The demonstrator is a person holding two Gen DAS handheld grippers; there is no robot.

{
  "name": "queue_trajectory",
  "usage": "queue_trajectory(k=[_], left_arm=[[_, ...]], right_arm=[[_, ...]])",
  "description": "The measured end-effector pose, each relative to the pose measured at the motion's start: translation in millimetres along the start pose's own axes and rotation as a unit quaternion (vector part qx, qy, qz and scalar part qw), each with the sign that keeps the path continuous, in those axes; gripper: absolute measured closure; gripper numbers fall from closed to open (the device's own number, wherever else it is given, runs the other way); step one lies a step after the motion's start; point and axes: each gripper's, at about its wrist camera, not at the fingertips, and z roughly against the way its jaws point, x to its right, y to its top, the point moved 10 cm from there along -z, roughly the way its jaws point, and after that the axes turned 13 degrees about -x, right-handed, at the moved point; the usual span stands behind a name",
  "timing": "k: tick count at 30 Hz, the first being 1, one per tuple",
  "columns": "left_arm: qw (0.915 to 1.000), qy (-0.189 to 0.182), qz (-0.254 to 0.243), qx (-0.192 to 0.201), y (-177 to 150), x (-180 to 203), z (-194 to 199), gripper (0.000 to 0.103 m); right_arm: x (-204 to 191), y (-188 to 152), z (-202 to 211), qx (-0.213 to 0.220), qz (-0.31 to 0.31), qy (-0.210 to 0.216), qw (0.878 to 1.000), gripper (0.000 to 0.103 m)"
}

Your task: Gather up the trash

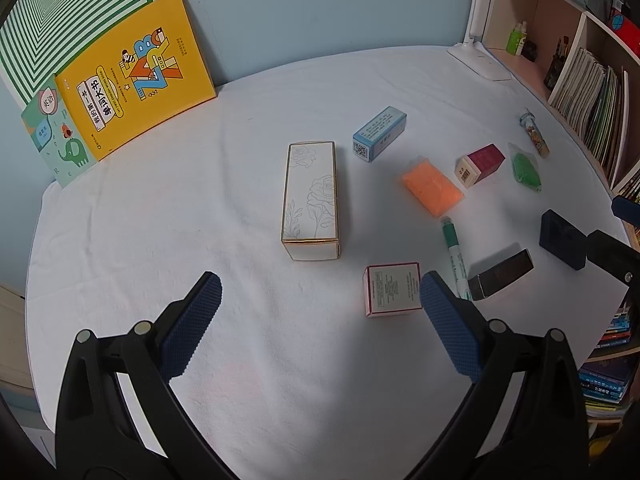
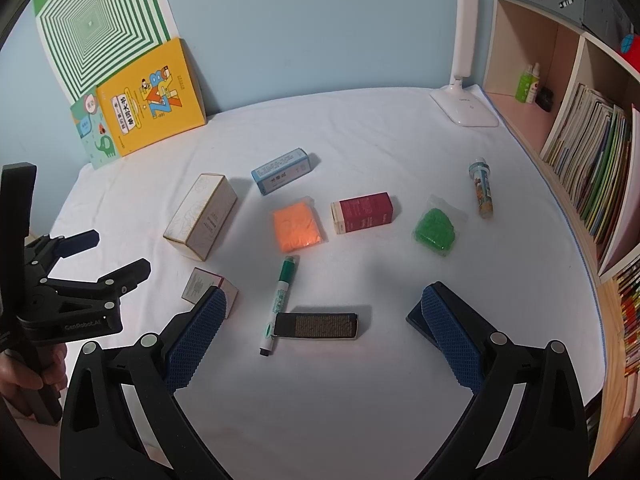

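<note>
Presently on the white-covered bench (image 2: 360, 400): white rose-print box (image 1: 311, 196), blue box (image 1: 379, 133), red box (image 2: 365, 212), orange packet (image 2: 297, 225), green packet (image 2: 435, 227), green marker (image 2: 280, 304), dark box (image 2: 318, 325). Left tongs (image 1: 320, 300) and right tongs (image 2: 324, 316) both spread apart, holding nothing, above the bench.

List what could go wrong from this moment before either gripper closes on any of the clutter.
1. The green-capped marker pen touches the dark rectangular box; grabbing one may drag the other.
2. The small pink-edged white box sits right beside the open left gripper finger; closing could knock it away.
3. The open right gripper has a flat dark blue box partly hidden behind one finger, so it may get bumped.
</note>
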Motion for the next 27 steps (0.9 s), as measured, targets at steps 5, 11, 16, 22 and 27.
queue_trajectory(k=[5,11,16,22,27], left_arm=[[1.0,0.001,0.0,0.0,-0.1,0.2,0.0,0.006],[1.0,-0.002,0.0,-0.002,-0.7,1.6,-1.6,0.006],[1.0,-0.002,0.0,-0.002,-1.1,1.3,-1.9,0.006],[1.0,-0.002,0.001,-0.001,-1.4,1.2,-2.4,0.006],[1.0,-0.002,-0.005,-0.006,3.2,1.9,-9.3,0.006]], right_arm=[[-1.7,-2.3,-0.1,-0.001,0.002,-0.001,1.0,0.006],[-2.9,-4.1,-1.0,-0.004,0.004,-0.001,1.0,0.006],[-3.0,-4.4,-1.1,-0.005,0.004,-0.001,1.0,0.006],[-3.0,-4.4,-1.3,-0.005,0.004,0.0,1.0,0.006],[-2.7,-1.3,-5.7,-0.008,0.011,-0.003,1.0,0.006]])
